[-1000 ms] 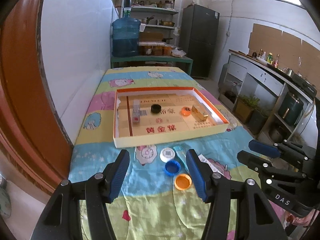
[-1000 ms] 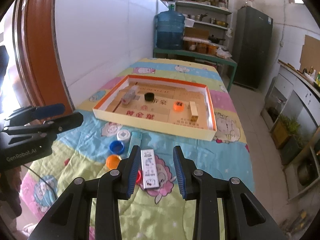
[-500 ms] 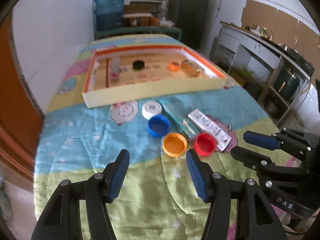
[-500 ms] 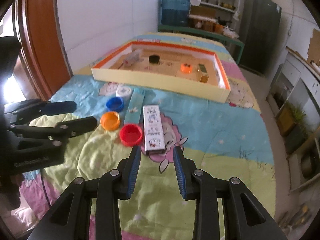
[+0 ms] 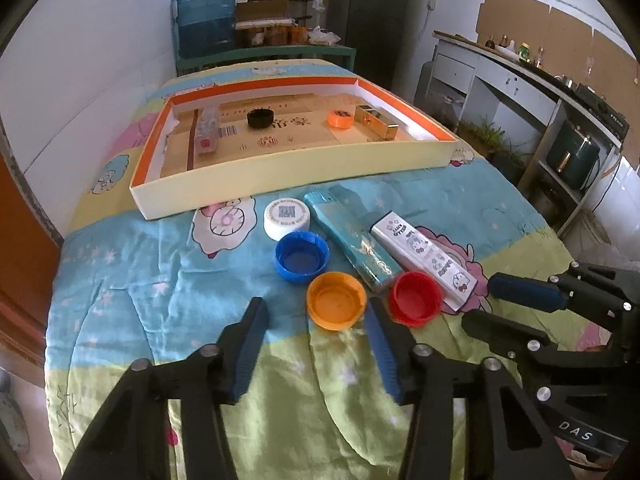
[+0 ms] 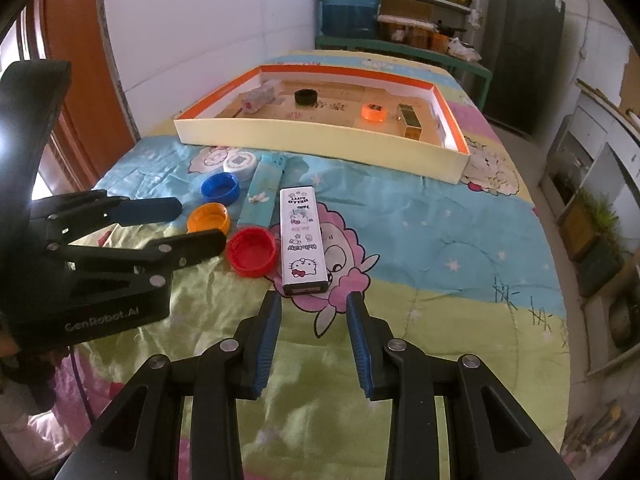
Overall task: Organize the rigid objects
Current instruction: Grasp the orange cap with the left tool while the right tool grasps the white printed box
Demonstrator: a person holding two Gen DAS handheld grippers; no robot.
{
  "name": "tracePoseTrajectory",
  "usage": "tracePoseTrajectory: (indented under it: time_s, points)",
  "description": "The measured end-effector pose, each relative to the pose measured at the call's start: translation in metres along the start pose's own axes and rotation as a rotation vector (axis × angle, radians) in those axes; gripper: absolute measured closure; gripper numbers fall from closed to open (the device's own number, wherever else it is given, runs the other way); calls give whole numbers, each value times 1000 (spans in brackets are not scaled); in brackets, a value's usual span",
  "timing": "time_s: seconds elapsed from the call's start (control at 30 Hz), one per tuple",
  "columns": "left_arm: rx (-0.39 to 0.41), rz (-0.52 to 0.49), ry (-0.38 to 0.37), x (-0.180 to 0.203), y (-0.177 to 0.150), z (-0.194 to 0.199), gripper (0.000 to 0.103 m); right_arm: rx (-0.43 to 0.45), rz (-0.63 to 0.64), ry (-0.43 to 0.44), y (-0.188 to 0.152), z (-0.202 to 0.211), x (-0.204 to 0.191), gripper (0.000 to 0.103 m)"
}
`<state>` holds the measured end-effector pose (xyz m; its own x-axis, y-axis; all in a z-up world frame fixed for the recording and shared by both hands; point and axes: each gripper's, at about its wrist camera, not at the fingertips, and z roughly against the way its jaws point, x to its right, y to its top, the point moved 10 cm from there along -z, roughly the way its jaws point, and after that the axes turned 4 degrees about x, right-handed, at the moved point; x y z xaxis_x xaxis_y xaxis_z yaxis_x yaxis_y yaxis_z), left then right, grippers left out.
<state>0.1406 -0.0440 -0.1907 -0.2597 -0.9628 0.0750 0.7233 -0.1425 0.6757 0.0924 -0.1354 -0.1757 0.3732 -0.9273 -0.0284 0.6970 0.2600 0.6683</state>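
On the quilt lie an orange cap (image 5: 336, 299), a red cap (image 5: 415, 297), a blue cap (image 5: 301, 256), a white cap (image 5: 286, 218), a teal box (image 5: 352, 243) and a white Hello Kitty box (image 6: 302, 237). My left gripper (image 5: 316, 322) is open and empty, its tips on either side of the orange cap's near edge. My right gripper (image 6: 314, 316) is open and empty, just short of the Hello Kitty box's near end. The shallow orange-rimmed tray (image 5: 280, 182) behind holds a black cap (image 5: 261, 119), an orange cap (image 5: 340, 118), a gold box (image 5: 377, 127) and a clear box (image 5: 207, 134).
The table is against a white wall on the left, with an orange door frame (image 6: 76, 92) at the near left. A blue water jug (image 5: 206, 16), shelves and a dark fridge (image 6: 524, 44) stand beyond the far end. Kitchen counters run along the right.
Both grippers have tilted down and moved in toward the loose items. The left now brackets the orange cap's near edge; the right has neared the Hello Kitty box. Both stay open.
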Motion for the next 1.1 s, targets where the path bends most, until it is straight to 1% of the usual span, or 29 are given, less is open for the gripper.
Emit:
tracePoseTrajectory:
  time_s: [0.07,0.2,0.43,0.63,0.73,1.1]
  points:
    - [4,7,-2,-2,1,0,66,-3,0,2,1,-2,0,69]
    - [7,19,-5,-6,3,0,72,1,9,1,3,-7,-1,69]
    - [7,31,-28,-7,0,6,72,16,51,4,13,-15,-7,69]
    - [11,53,-32,-12,0,11,72,17,93,21,26,-27,-16,69]
    - [17,62,-32,-16,2,13,72,10,82,37,30,-32,-18,77]
    - [43,70,-50,-16,8,21,72,7,36,53,29,-29,-16,78]
